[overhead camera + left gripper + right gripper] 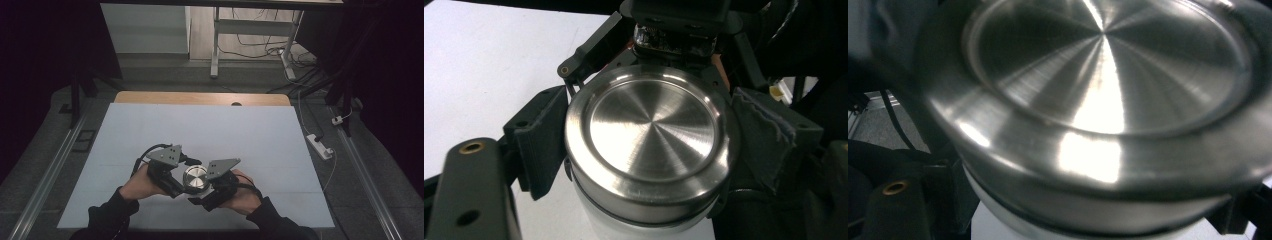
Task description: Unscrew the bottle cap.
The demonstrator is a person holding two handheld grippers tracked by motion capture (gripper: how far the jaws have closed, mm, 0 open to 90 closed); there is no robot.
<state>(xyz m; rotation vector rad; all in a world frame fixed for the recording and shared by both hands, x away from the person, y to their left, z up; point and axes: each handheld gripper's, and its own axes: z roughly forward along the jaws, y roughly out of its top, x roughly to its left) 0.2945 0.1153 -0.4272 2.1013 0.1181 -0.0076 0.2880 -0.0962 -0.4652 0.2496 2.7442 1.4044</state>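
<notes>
A white container with a brushed steel screw lid (651, 145) stands between the two grippers, near the front middle of the pale table (150, 130). In the high view the lid (194, 177) sits level on the white body, and in the left gripper view a thin dark seam runs all round beneath its rim, so it looks seated and not yet lifted off.

The right gripper (202, 186) comes in from the person's right; the left gripper view looks across at its two padded jaws, one pressed to each flank of the lid, so it is clenched on the lid. From its own camera the lid (1098, 100) is very close and blurred.

The left gripper (176, 176) reaches in from the opposite side, lower down. Its own jaws lie mostly outside its view, so whether it grasps the white body cannot be told.

Judging from this, the reach and the hold on the lid are done. The turning, if the lid is to be unscrewed, and the lifting away appear to remain.
</notes>
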